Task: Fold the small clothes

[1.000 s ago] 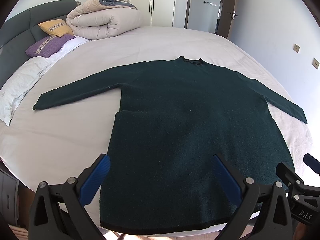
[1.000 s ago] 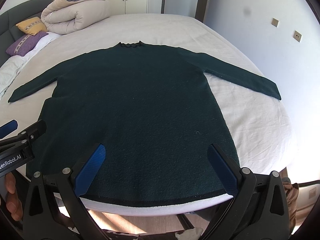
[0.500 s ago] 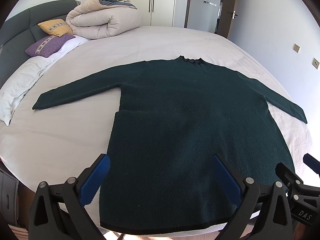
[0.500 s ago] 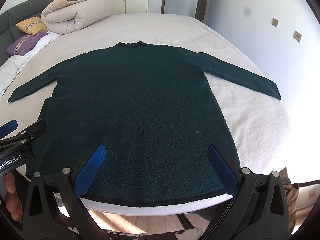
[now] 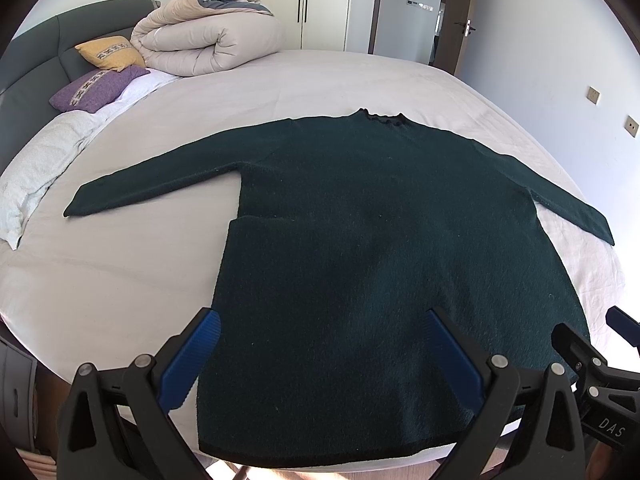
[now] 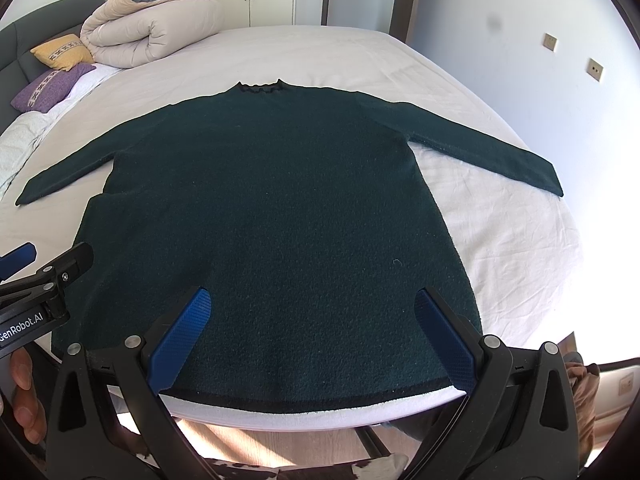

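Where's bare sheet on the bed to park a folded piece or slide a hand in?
Free: the wide strip of bed beyond the sweater collar, up to the rolled duvet; the patch under the left sleeve; the wedge under the right sleeve. Crowded: the headboard corner, with the yellow pillow and purple pillow. Both tongs hang open over the hem.

- "das" in white letters, on the black body of the right gripper (image 5: 624,336) where it juts into the left wrist view at the lower right edge.
- "genrobot.ai" in white letters, with the first letter cut off by the edge of the view, on the black body of the left gripper (image 6: 44,266) at the lower left of the right wrist view.
- nothing else in the room carries writing i can read.
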`<state>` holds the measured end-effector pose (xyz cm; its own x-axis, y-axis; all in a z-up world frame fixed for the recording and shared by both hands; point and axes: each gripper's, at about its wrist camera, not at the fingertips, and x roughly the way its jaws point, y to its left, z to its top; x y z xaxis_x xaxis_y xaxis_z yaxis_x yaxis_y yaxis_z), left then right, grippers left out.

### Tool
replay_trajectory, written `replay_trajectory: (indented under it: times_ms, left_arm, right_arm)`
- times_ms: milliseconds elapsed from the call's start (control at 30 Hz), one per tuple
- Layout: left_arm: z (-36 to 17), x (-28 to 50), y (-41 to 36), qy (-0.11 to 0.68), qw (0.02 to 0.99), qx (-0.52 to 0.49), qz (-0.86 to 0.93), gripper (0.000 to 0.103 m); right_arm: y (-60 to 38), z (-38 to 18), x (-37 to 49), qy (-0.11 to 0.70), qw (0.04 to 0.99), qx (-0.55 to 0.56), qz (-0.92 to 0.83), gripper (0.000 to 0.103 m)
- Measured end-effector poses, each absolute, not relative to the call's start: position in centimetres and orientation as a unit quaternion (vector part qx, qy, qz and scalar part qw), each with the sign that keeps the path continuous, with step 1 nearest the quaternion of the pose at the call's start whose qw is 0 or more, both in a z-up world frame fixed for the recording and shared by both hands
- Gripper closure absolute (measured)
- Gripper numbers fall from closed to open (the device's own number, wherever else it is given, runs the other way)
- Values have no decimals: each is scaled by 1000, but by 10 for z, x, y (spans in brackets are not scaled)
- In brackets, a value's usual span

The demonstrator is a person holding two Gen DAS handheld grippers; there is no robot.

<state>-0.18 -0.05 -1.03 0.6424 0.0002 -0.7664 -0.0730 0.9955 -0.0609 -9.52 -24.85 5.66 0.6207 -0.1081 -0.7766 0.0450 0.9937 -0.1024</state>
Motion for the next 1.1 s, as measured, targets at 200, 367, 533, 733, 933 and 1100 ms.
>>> replay_trajectory:
  times_ms: [200,367,533,733,933,1100]
  left_arm:
    - [-10,-2,-1,423,905,-43,20,0]
    - [-10,-1,-1,423,905,-43,20,0]
    - [-10,-1,-1,424,905,-44,20,0]
    - [-10,-1,-1,424,904,-44,20,0]
    - [-11,-2,-2,424,904,-45,19,0]
    - [-13,-3,-4,426,903,-48,18,0]
  right_arm:
    - [-248,54,-96,434,899,-36,-43,0]
    - [-248,54,-96,434,899,-35,-43,0]
    - [-248,54,-96,434,899,-36,-42,0]
    - [-247,52,-97,435,899,-35,-43,0]
    - [-248,52,-96,435,899,-35,-42,0]
    - [-247,50,-98,436,898,-35,-43,0]
